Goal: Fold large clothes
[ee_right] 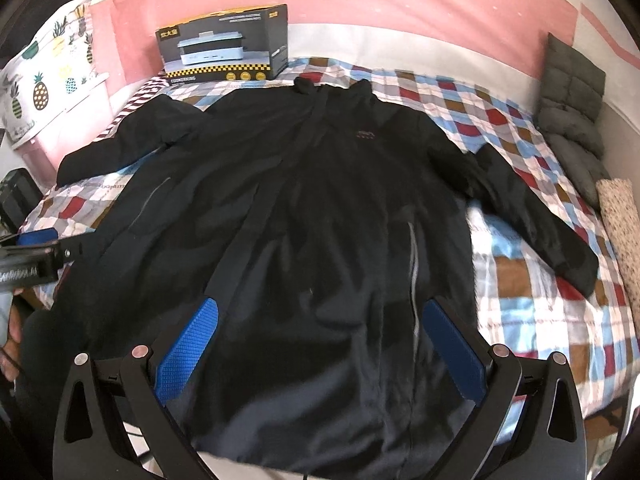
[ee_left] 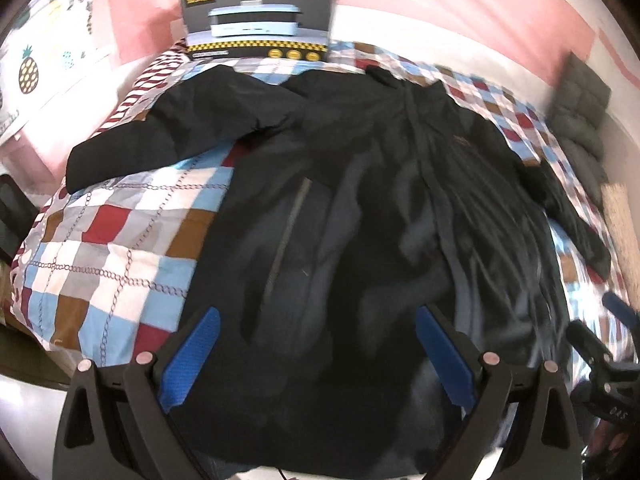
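Barely begun: black jacket [ee_right: 320, 208] spread flat on checked bedspread [ee_right: 520, 272], sleeves out, nothing folded; left gripper [ee_left: 318, 320] and right gripper [ee_right: 320, 312] both released, empty.

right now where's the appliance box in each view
Left wrist: the appliance box stands at top centre, just left of the middle, beyond the black jacket.
Right wrist: the box sits upper left, beyond the jacket's collar.
Shared landmark: the grey cushion at the right, against the pink wall.
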Demonstrator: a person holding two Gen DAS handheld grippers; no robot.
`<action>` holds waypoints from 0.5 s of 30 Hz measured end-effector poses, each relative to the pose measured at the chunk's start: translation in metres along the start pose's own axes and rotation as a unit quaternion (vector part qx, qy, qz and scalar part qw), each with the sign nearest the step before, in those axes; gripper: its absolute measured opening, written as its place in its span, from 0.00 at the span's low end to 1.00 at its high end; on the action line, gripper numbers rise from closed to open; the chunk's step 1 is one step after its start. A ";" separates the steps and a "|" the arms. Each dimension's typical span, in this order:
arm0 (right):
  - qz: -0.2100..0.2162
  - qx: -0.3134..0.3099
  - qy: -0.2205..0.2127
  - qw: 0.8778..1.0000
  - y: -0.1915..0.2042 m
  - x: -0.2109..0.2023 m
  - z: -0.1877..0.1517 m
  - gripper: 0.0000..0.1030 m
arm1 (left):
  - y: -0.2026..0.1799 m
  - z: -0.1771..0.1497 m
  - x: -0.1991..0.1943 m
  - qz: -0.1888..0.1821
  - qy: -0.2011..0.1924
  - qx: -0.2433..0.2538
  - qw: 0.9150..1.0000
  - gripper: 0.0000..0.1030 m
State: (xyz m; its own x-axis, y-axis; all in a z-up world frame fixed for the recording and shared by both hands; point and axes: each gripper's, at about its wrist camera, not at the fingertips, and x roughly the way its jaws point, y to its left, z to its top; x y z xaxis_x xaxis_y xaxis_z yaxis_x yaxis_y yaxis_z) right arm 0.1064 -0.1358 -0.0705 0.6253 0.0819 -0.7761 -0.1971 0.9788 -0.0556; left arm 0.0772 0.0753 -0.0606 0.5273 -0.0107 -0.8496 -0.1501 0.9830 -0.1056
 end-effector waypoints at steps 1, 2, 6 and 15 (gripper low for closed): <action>0.002 -0.003 0.001 1.000 0.002 0.005 0.004 0.99 | 0.007 0.004 0.004 0.000 -0.001 -0.008 1.000 0.97; 0.003 -0.004 0.002 1.000 0.003 0.007 0.007 0.99 | 0.013 0.008 0.007 0.000 -0.003 -0.016 1.000 0.97; 0.012 -0.014 0.005 1.000 0.009 0.022 0.021 0.99 | 0.040 0.025 0.021 0.020 -0.013 -0.038 0.999 0.96; 0.025 -0.011 0.015 1.000 0.016 0.053 0.049 0.93 | 0.109 0.064 0.061 0.053 -0.016 -0.084 0.995 0.86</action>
State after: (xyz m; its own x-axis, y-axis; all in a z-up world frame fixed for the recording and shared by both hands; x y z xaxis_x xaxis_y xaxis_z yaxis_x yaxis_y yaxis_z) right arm 0.1741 -0.1070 -0.0817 0.5916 0.1252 -0.7965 -0.2445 0.9692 -0.0293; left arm 0.1463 0.1932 -0.0906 0.5266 0.0987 -0.8444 -0.3417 0.9341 -0.1039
